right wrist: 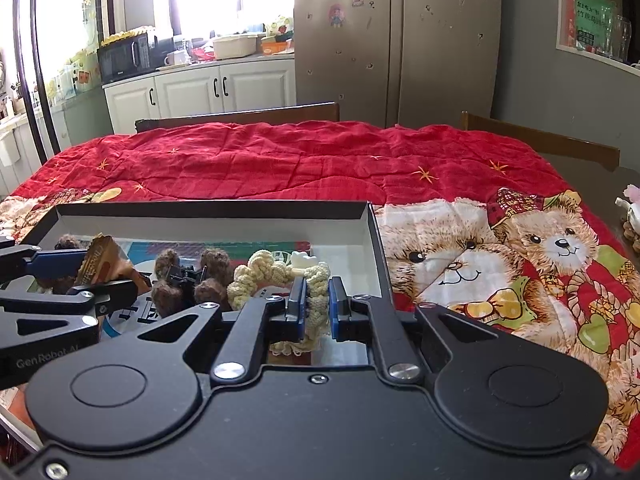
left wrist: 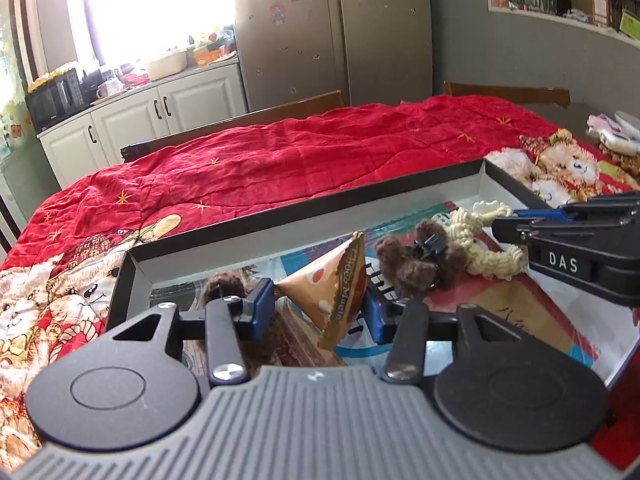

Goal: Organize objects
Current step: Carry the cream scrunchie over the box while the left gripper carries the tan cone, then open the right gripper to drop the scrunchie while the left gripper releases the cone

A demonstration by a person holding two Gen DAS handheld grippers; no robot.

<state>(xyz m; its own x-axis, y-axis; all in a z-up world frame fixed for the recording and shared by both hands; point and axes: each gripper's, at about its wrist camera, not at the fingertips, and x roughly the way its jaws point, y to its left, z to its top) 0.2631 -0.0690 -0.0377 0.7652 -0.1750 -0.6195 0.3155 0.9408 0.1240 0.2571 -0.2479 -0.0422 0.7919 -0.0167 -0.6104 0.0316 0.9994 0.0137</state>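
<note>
Holding the triangular snack packet [left wrist: 336,284] between their blue pads, the left tongs [left wrist: 320,308] hung over the shallow box [right wrist: 376,240] on the quilt-covered surface [right wrist: 280,160]. The right tongs [right wrist: 318,304] were pressed together on the cream knitted scrunchie [right wrist: 280,268] inside the box, beside the brown fuzzy hair clip [right wrist: 192,276]. To finish the placement well, each item should be lowered onto bare box floor, clear of its neighbours, and both tongs spread only once the item rested flat.

Shallow black box [right wrist: 378,240] on red blanket holds tan triangular snack packet [left wrist: 340,284], brown fuzzy clip [right wrist: 192,276], cream knitted scrunchie [right wrist: 280,272].
</note>
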